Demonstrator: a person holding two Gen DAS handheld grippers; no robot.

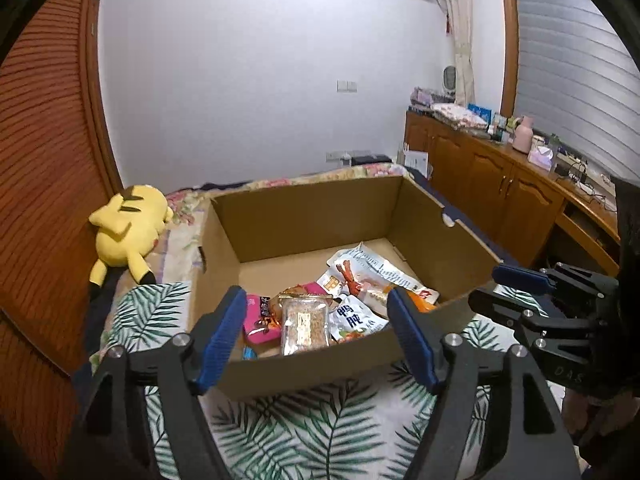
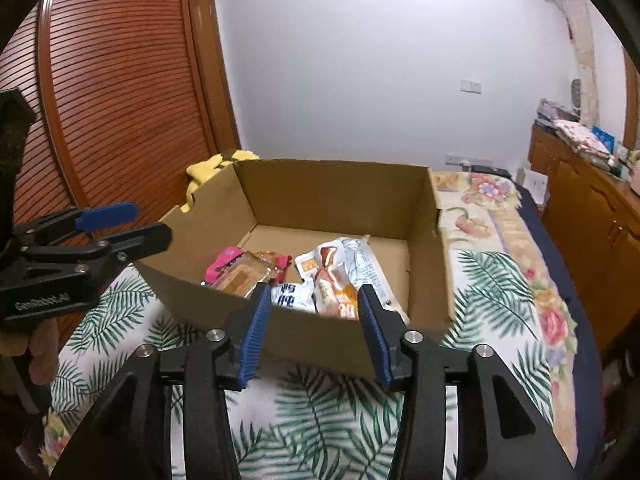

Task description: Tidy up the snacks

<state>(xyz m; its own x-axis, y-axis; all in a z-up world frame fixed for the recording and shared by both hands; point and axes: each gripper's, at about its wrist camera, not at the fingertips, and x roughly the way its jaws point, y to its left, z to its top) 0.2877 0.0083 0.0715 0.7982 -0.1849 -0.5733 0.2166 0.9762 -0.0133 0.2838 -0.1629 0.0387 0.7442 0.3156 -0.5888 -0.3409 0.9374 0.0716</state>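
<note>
Both grippers, left [image 1: 316, 336] and right [image 2: 312, 334], hover with jaws open and empty just short of the box [image 1: 320, 364], snacks [image 1: 304, 320] straight ahead inside.

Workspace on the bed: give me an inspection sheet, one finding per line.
Surface: bed with leaf-print cover in front, floral quilt behind.
Job's things: open cardboard box on the cover, holding snack packets bunched at its near side: pink packet, clear packet of brown pieces, white packet with blue characters, large white packet with red print.
Clutter: yellow plush toy lying left of the box.
Grippers: left claw open, empty, before the box; right claw likewise.
Cables: wires on the wooden sideboard, far right.
Surroundings: white wall, louvred wooden door, window blind.
</note>
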